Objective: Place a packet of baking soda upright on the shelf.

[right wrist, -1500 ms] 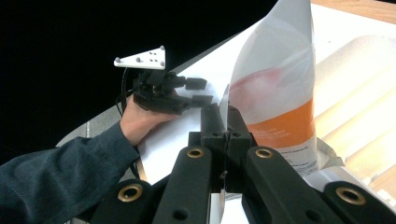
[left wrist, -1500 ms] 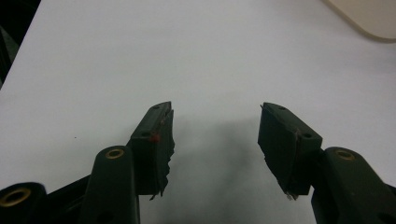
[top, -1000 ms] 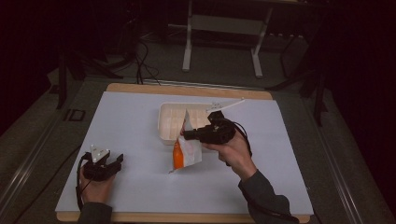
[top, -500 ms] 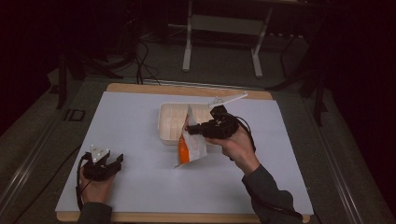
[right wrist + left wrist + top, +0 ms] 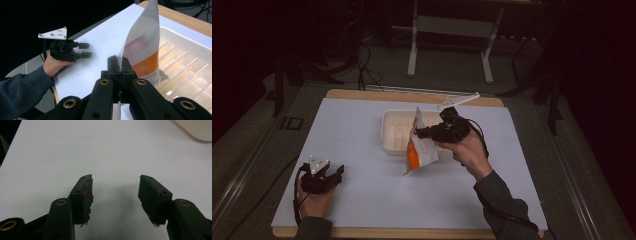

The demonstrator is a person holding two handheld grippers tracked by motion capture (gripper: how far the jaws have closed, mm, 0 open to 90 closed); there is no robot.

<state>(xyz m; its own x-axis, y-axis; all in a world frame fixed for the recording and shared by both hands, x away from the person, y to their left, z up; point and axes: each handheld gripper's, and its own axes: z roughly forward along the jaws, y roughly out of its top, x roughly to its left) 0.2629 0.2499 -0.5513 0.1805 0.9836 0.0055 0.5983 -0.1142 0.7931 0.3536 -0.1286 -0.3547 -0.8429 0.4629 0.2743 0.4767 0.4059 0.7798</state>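
lifted clear of the table, orange-and-white foil pouch [image 5: 418,150] hangs pinched in right gripper [image 5: 419,132]; left gripper [image 5: 337,172] spread, idle; next, lower it into cream plastic tray [image 5: 393,131].

White-topped wooden table [image 5: 362,130] with a cream ribbed tray [image 5: 394,131] on it.

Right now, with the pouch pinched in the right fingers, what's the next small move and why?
Probably carry the white-and-orange plastic pouch a little further over the cream ribbed plastic tray and lower it in. The right gripper is shut on the pouch's edge; the pouch hangs at the tray's near rim, part over the white table. The left gripper rests open, apart.
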